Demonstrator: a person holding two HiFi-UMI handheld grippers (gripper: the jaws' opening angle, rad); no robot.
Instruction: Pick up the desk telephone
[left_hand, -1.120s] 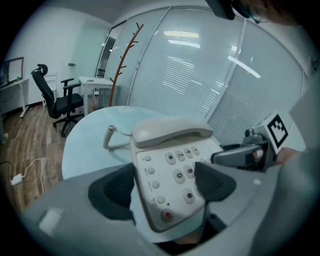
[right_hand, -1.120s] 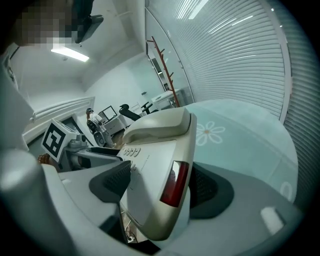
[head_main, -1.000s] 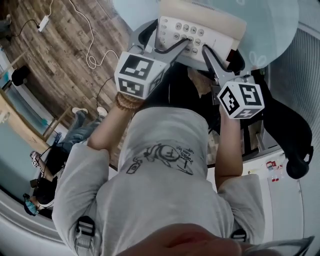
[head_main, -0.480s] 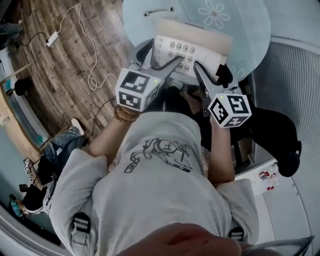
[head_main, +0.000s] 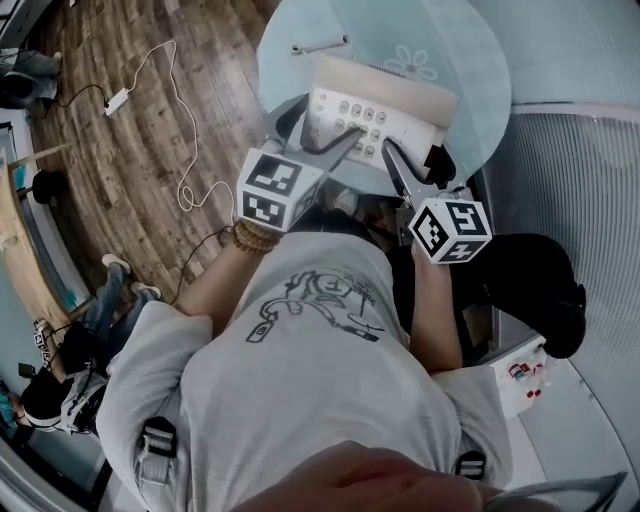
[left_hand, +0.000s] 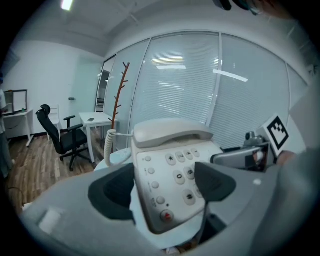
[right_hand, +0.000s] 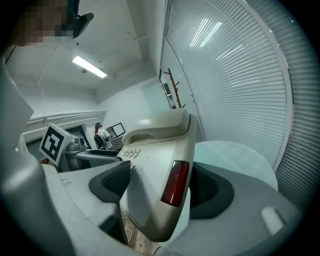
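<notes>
Fingers (left_hand: 117, 192) of the left gripper (left_hand: 165, 189) are clamped on the desk telephone (head_main: 400, 108) at its near left corner. One pad lies on the keypad (left_hand: 182, 175) face, the other against the outer side. Right gripper (right_hand: 161, 186): fingers (right_hand: 212, 192) spread wide but pressed on the near right corner. One pad is on the top face, the other on the side wall behind the red window (right_hand: 175, 182). Both grip; neither is empty.

Position: the telephone is off the bench (head_main: 470, 45), in the air over the bench's near edge, on the person's side. Floor (right_hand: 131, 234) shows under its near corner in the right gripper view.

Step in hand, as I read it: the lift, well advanced. To do it well:
- Raise both hands at one pace, so the body does not twist between the two grips.
- Hold the squeeze constant.
- Keep the body near level. Both grips sit on the near edge only, so the far end's weight will lever downward.
- The handset (left_hand: 170, 132) merely rests in its cradle and would likely slide if tilt grows.
- Watch the coiled cord (left_hand: 109, 142) hanging off the handset's left end towards the bench; a snag is possible.

Appearance: cream plastic body, smooth and hard, probably slippery under the pads. Round pale keys, one red button (left_hand: 166, 216) at the near edge. Handset seated across the far end.
</notes>
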